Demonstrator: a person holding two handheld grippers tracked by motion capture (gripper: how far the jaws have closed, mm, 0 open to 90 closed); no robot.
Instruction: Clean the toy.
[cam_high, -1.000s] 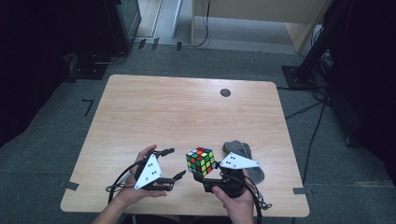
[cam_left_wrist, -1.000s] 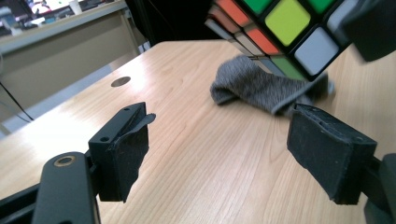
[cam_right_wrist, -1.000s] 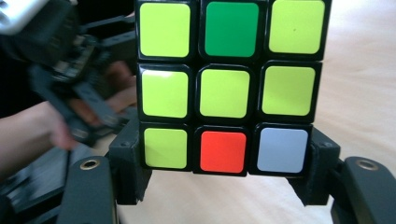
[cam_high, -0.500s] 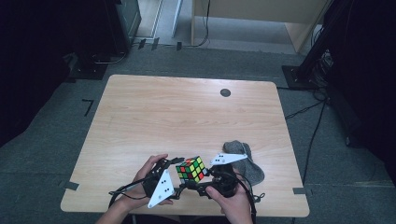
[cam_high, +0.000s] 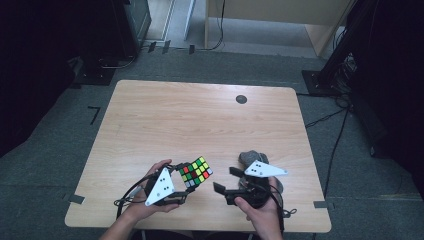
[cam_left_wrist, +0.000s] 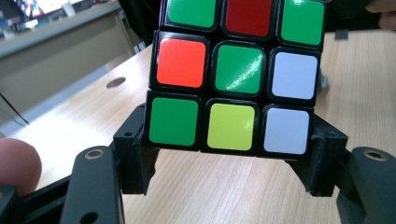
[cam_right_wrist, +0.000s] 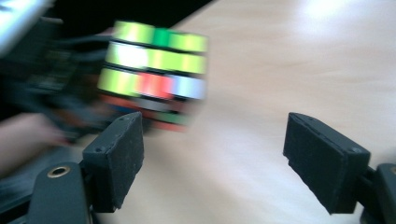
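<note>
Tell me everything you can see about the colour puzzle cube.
The puzzle cube is a three-by-three cube of glossy plastic: a black body with coloured stickers, scrambled. The face toward the left gripper view mixes green, red, orange, yellow and white squares. It is lifted off the wooden table near its front edge and sits tilted. The left gripper has it clamped, one jaw on each side of its lowest layer. The right gripper stands open beside it, apart from it.
</note>
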